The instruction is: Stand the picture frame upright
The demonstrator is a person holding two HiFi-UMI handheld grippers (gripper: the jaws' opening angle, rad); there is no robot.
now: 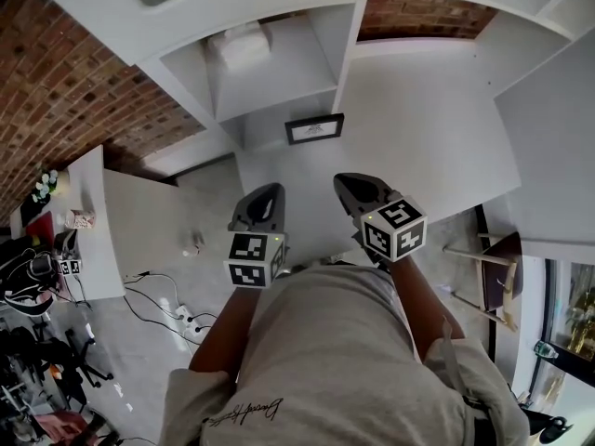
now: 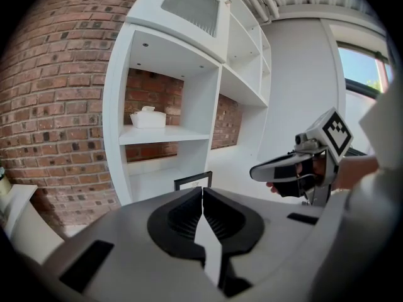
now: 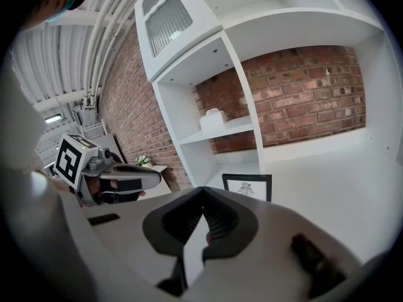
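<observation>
2 grippers sit mid-height in the head view, above the person's torso [image 1: 344, 360]. The left gripper [image 1: 268, 193] is at centre left and the right gripper [image 1: 346, 182] at centre right, apart from each other. Both have their jaws closed tip to tip with nothing between them, as each gripper view confirms.

Beyond them, at upper centre, the frame [image 1: 314, 128] stands on the white counter [image 1: 418, 147], just beside the foot of the divider [image 1: 349, 54]. It appears upright, picture side toward the grippers. Whether it leans on anything behind cannot be told. Farther up, a white box [image 1: 240, 46] rests on the shelf [image 1: 279, 86].

Judgement: the standing step looks complete, with neither tool touching the frame. The next move, if any, is to check that the frame holds. A correction would call for opening 1 gripper first, then closing it on the frame's top edge.
</observation>
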